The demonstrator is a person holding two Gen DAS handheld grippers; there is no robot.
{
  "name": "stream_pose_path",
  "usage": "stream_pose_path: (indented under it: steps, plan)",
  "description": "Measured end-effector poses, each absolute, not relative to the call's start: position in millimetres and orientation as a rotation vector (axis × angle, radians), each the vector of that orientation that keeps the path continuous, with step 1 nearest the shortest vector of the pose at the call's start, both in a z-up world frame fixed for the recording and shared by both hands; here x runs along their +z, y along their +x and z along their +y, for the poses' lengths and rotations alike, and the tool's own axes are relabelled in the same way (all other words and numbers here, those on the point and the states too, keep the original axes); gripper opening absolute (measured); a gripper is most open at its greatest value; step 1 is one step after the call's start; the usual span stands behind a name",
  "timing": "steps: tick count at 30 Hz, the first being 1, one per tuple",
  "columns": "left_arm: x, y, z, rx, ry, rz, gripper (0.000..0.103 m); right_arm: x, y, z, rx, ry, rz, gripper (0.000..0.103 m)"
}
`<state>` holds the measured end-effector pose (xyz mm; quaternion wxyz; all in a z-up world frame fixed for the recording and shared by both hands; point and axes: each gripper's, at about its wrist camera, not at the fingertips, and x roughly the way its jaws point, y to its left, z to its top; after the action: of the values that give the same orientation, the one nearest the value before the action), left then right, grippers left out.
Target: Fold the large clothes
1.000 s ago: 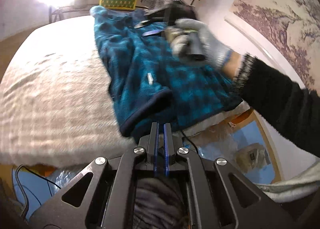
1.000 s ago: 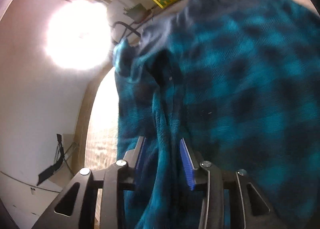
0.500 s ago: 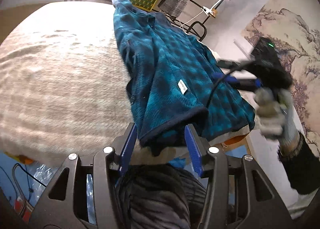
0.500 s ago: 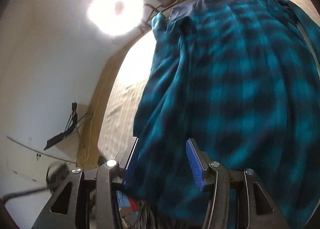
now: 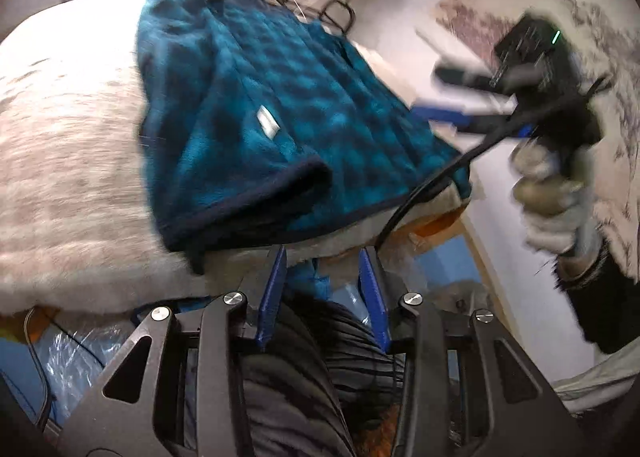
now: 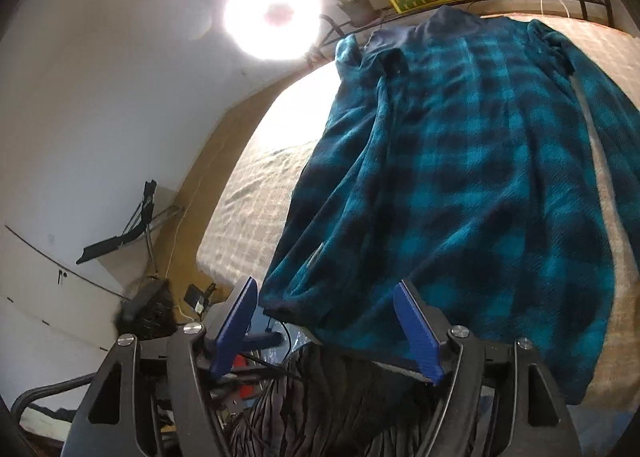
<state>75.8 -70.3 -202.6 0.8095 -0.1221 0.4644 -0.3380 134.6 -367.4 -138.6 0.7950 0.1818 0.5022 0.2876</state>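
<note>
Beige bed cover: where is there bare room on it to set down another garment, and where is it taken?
Bare: the broad stretch of beige textured bed cover left of the teal-and-navy checked fleece jacket in the left wrist view, reaching its near edge. Taken: the side toward the wall, where the jacket lies spread to the edge.

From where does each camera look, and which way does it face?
Left wrist: sits on the left tool, faces the fleece hem at the bed edge; right tool and gloved hand show.
Right wrist: sits on the right tool, faces along the fleece toward the lamp.
Shared: fleece, bed.
</note>
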Motion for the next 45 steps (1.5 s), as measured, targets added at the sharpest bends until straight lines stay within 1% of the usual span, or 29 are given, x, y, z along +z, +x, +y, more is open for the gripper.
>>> stream_pose_path:
  steps: [4, 8, 11, 13, 14, 15, 16, 17, 18, 19, 20, 23, 25, 26, 27, 28, 29, 31, 34, 36, 39, 41, 43, 44, 45]
  plan:
    - [-183.4, 65.6, -22.4, -0.625, -0.318, 0.927, 0.039, -161.1, 137.4, -350.6, 0.625, 0.384, 1.129, 0.074]
    - [-200.4, 85.2, 5.9, -0.504, -0.403, 0.968, 0.039, -183.3, 141.3, -325.8, 0.623, 0.351, 1.196, 0.074]
    - [-216.4, 104.5, 11.1, -0.476, -0.488, 0.987, 0.039, -198.9, 141.9, -309.5, 0.594, 0.301, 1.242, 0.071]
    - [-224.7, 115.4, 10.4, -0.466, -0.526, 0.995, 0.039, -209.2, 144.6, -301.5, 0.600, 0.287, 1.269, 0.059]
    - [-227.5, 119.7, 8.0, -0.469, -0.531, 0.997, 0.039, -212.6, 144.5, -299.8, 0.610, 0.277, 1.276, 0.034]
    - [-228.3, 122.3, 5.2, -0.473, -0.529, 1.000, 0.039, -215.9, 144.1, -299.9, 0.631, 0.283, 1.285, 0.016]
    - [-229.3, 124.9, 1.6, -0.477, -0.521, 1.001, 0.039, -219.5, 142.3, -306.1, 0.647, 0.313, 1.288, 0.015]
    - [-229.6, 126.3, -0.7, -0.478, -0.518, 1.003, 0.040, -221.0, 141.0, -313.6, 0.648, 0.339, 1.282, 0.010]
    - [-230.3, 128.4, -1.2, -0.480, -0.516, 1.005, 0.042, -223.3, 139.1, -323.8, 0.649, 0.373, 1.276, 0.009]
    - [-231.8, 132.6, -4.6, -0.480, -0.517, 1.010, 0.047, -226.1, 137.3, -331.1, 0.649, 0.403, 1.271, 0.009]
    - [-233.6, 135.5, -6.9, -0.484, -0.517, 1.014, 0.050, -228.7, 135.6, -336.4, 0.649, 0.425, 1.270, 0.009]
    - [-241.3, 145.1, -16.0, -0.495, -0.534, 1.044, 0.051, -232.1, 131.5, -341.2, 0.664, 0.452, 1.262, 0.009]
    - [-249.4, 152.2, -22.3, -0.527, -0.571, 1.068, 0.051, -229.1, 130.6, -339.6, 0.682, 0.454, 1.248, 0.013]
    - [-252.1, 154.3, -25.2, -0.543, -0.579, 1.077, 0.049, -228.3, 130.4, -339.1, 0.685, 0.454, 1.246, 0.015]
    - [-254.5, 156.0, -28.7, -0.546, -0.570, 1.085, 0.041, -227.5, 130.6, -337.7, 0.686, 0.446, 1.246, 0.015]
    - [-254.5, 156.9, -31.3, -0.539, -0.557, 1.090, 0.021, -226.7, 130.0, -336.0, 0.685, 0.438, 1.245, 0.015]
    - [-253.6, 156.8, -31.0, -0.536, -0.555, 1.091, 0.018, -225.9, 129.7, -333.9, 0.691, 0.426, 1.244, 0.010]
    - [-244.4, 152.6, -22.7, -0.532, -0.601, 1.064, 0.016, -217.2, 126.8, -330.6, 0.705, 0.433, 1.229, 0.008]
    - [-224.6, 143.9, -10.8, -0.515, -0.607, 1.023, 0.016, -199.9, 120.4, -327.9, 0.760, 0.478, 1.180, 0.007]
    - [-226.6, 142.1, -9.4, -0.501, -0.602, 1.034, 0.016, -195.6, 115.3, -324.4, 0.777, 0.459, 1.160, 0.007]
    - [-254.4, 146.2, -26.2, -0.436, -0.472, 1.114, 0.016, -220.7, 116.2, -314.0, 0.708, 0.375, 1.241, 0.006]
    - [-258.9, 144.1, -28.0, -0.427, -0.450, 1.100, 0.016, -235.5, 114.4, -310.5, 0.670, 0.350, 1.275, 0.006]
    - [-256.1, 141.4, -28.9, -0.423, -0.442, 1.089, 0.016, -234.5, 109.7, -310.0, 0.666, 0.336, 1.255, 0.006]
    - [-254.0, 138.5, -29.0, -0.420, -0.422, 1.086, 0.018, -232.7, 108.4, -309.8, 0.669, 0.336, 1.248, 0.007]
    - [-250.7, 137.7, -30.6, -0.414, -0.400, 1.085, 0.019, -229.4, 106.8, -308.7, 0.676, 0.337, 1.244, 0.013]
